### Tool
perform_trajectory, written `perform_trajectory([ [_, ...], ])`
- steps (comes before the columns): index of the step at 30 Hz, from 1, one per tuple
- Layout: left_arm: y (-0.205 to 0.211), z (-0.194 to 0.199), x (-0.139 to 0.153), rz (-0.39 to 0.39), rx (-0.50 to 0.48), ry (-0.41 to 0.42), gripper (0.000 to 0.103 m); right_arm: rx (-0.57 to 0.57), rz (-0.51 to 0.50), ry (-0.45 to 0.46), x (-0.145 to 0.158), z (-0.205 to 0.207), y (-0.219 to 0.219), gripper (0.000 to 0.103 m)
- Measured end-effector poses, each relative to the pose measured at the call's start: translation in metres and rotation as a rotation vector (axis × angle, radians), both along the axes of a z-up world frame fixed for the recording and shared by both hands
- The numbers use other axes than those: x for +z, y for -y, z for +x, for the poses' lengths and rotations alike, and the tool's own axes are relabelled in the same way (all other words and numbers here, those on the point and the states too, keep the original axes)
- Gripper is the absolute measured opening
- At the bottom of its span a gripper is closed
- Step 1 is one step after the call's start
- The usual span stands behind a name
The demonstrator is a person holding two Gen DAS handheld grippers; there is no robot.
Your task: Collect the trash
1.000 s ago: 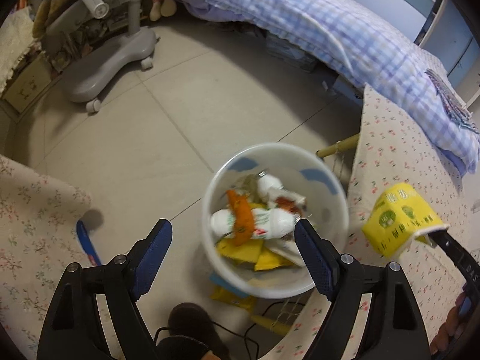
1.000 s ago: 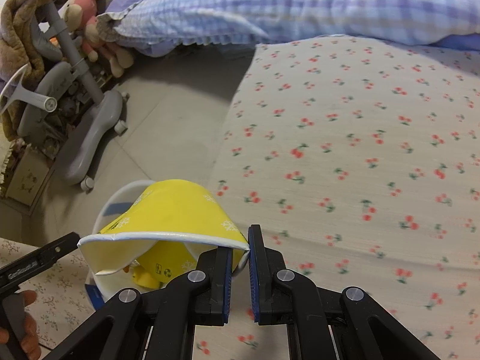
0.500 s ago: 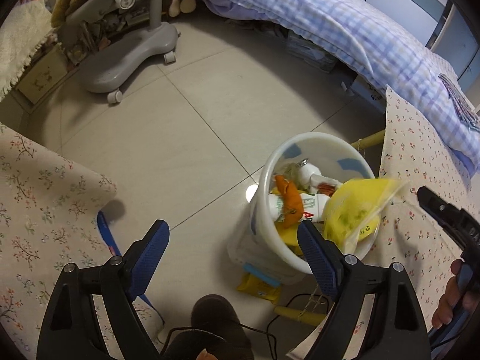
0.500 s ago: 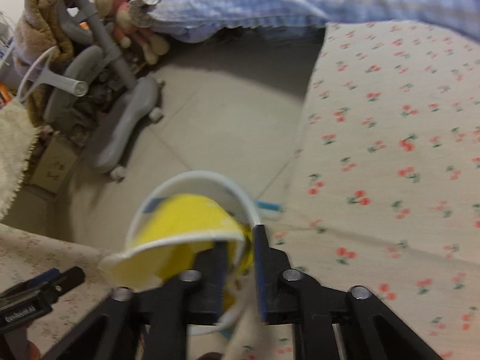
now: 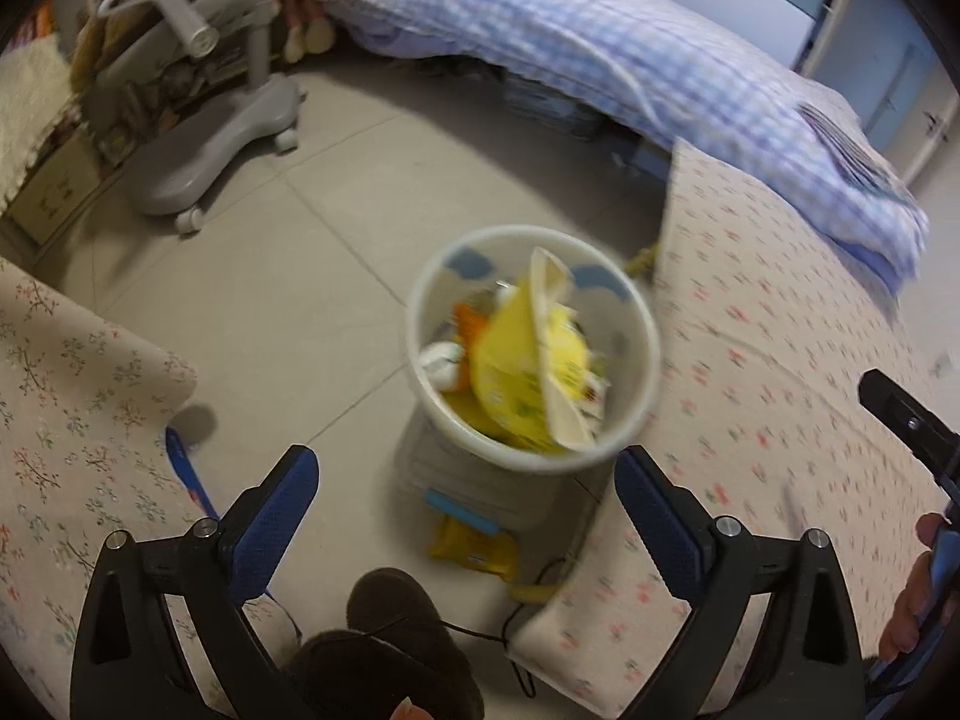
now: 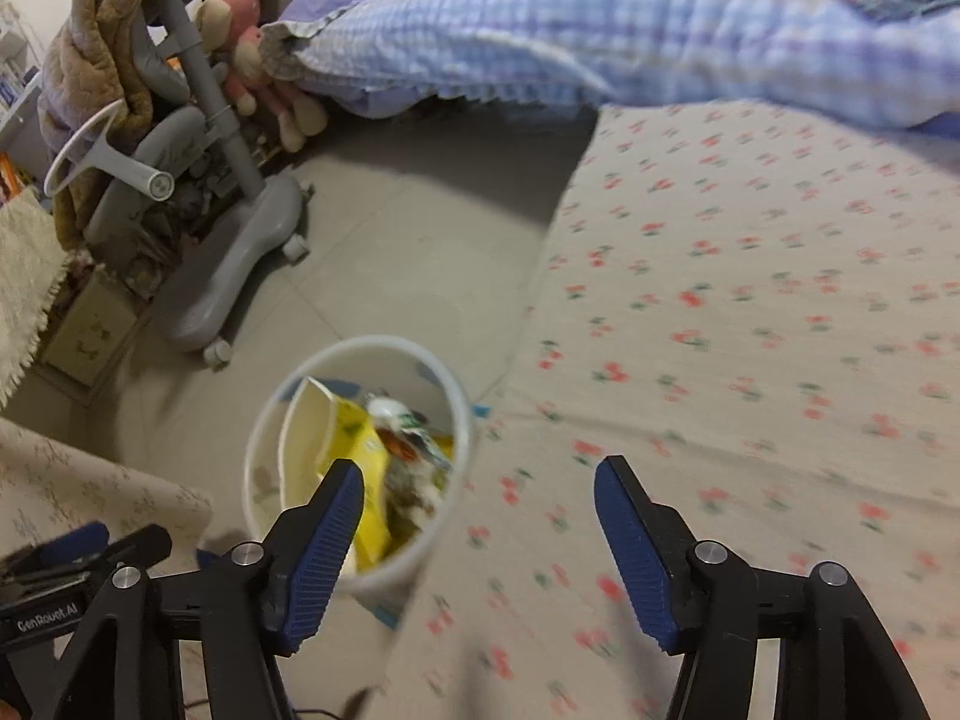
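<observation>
A white trash bin (image 5: pixel 651 360) stands on the tiled floor beside the floral-covered surface (image 5: pixel 780 360). A crumpled yellow paper cup (image 5: pixel 528 372) lies on top of the other wrappers and a white bottle inside it. The bin (image 6: pixel 264 450) and cup (image 6: pixel 354 444) also show in the right wrist view. My left gripper (image 5: pixel 465 474) is open and empty, just short of the bin. My right gripper (image 6: pixel 480 480) is open and empty, over the bin's right rim and the cloth edge.
A yellow wrapper (image 5: pixel 474 546) lies on the floor at the bin's base, by a dark slipper (image 5: pixel 396 612) and a black cable. A grey wheeled chair base (image 5: pixel 216 144) stands far left. A bed with a blue checked quilt (image 5: pixel 600 48) runs along the back.
My right gripper has opened and let go of the yellow cup, which now lies in the bin. The left gripper has stayed open, shifting slightly.
</observation>
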State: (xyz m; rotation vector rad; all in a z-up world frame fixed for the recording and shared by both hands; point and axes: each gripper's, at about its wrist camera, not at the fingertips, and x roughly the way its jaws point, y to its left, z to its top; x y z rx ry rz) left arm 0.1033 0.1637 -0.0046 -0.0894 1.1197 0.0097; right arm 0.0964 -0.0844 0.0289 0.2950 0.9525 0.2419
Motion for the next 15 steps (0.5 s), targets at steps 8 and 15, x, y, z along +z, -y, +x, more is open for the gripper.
perform_trajectory([
  [8,0.042,-0.057,0.011,0.013,-0.030,0.087,0.101,-0.019,-0.150,0.081,0.018,-0.082,0.031,0.082],
  [15,0.069,-0.097,0.012,0.081,-0.036,0.190,0.101,-0.081,-0.225,0.124,0.008,-0.138,0.055,0.102],
])
